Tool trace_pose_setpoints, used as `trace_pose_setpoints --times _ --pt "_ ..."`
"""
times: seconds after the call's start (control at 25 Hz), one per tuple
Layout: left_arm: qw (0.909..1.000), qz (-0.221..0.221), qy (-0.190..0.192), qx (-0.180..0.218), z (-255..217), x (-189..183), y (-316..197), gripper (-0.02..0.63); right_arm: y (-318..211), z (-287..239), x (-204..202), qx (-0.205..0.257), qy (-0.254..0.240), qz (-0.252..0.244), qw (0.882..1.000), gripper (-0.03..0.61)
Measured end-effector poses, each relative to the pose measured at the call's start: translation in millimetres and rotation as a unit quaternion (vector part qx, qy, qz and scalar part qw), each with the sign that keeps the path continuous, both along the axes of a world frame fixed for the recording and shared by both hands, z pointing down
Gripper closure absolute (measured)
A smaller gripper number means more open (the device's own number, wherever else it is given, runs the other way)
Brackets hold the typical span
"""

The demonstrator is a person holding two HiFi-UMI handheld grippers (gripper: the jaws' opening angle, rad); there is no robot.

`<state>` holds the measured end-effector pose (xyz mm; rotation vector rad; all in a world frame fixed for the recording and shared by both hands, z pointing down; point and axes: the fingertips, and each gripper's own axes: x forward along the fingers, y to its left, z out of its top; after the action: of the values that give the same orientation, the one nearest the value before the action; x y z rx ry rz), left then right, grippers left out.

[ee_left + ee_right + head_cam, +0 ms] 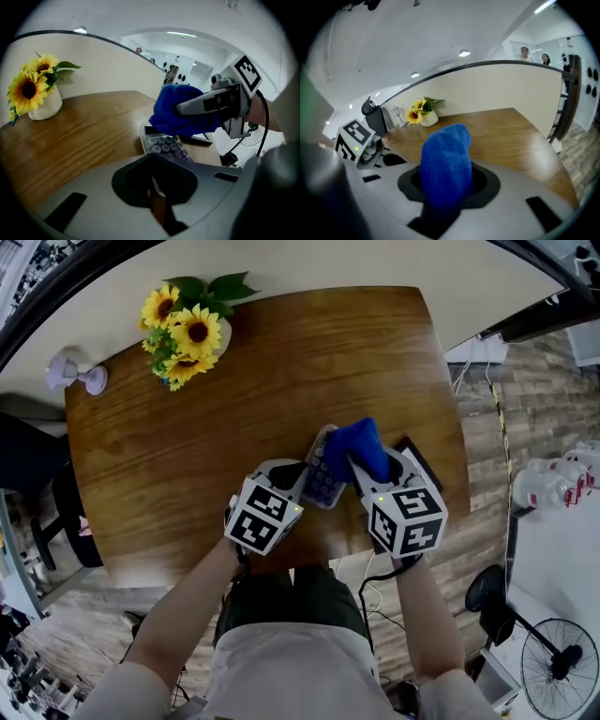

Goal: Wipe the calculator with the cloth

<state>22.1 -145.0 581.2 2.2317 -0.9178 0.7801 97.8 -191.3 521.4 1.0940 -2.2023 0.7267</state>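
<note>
Left gripper (300,475) (nearest) is closed on the near edge of the calculator (323,482), above the worktop (187,446); the soft blue cloth (362,446) is pinched by the right gripper (360,472) against that light, rigid, likely slippery casing

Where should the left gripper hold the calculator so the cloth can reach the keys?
By its near short edge, below the keys, coming in low from the person's side. The calculator is a thin, flat slab, so only an edge gives the jaws a pinch. That end leaves the keys and display free for the cloth in the right gripper. The left gripper appears clamped there now.
</note>
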Motion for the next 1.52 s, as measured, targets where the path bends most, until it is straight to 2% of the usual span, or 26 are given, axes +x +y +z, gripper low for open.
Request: trace_pose_setpoints --times 0.24,0.4,0.56,0.88,1.16,1.24,1.4,1.52 --pt "1.0000 -0.002 0.002 0.002 0.3 -0.9 -0.9 0.611 -6.5 12.7 -49.9 -0.004 -0.027 -0.028 0.999 0.449" --pt "1.0000 -0.003 0.000 0.004 0.3 0.3 -0.7 0.611 7.4 38.4 -55.3 -0.026 -0.010 -0.042 0.999 0.449" --pt "0.9999 0.000 -0.011 0.011 1.2 -1.8 -1.6 0.611 18.6 44.4 -52.2 -0.025 0.004 -0.053 0.998 0.449" --pt "1.0000 0.001 -0.003 0.006 1.0 1.4 -0.4 0.611 33.4 44.7 -24.9 -0.023 0.050 -0.068 0.996 0.453" --pt "1.0000 -0.002 0.008 -0.002 2.1 0.5 -0.5 0.611 43.9 53.8 36.9 -0.064 0.094 -0.012 0.993 0.456" --pt "0.9997 -0.008 0.018 -0.013 2.6 0.3 -0.2 0.611 43.5 45.5 36.0 -0.058 0.083 -0.004 0.995 0.454" --pt "0.9993 -0.012 0.029 -0.018 2.6 -0.5 -2.4 0.611 33.8 7.6 3.7 -0.008 0.038 -0.024 0.999 0.454" --pt "0.9998 -0.009 0.006 -0.017 8.2 -7.3 -3.7 0.611 27.3 -14.3 -30.2 0.011 -0.010 -0.039 0.999 0.453"
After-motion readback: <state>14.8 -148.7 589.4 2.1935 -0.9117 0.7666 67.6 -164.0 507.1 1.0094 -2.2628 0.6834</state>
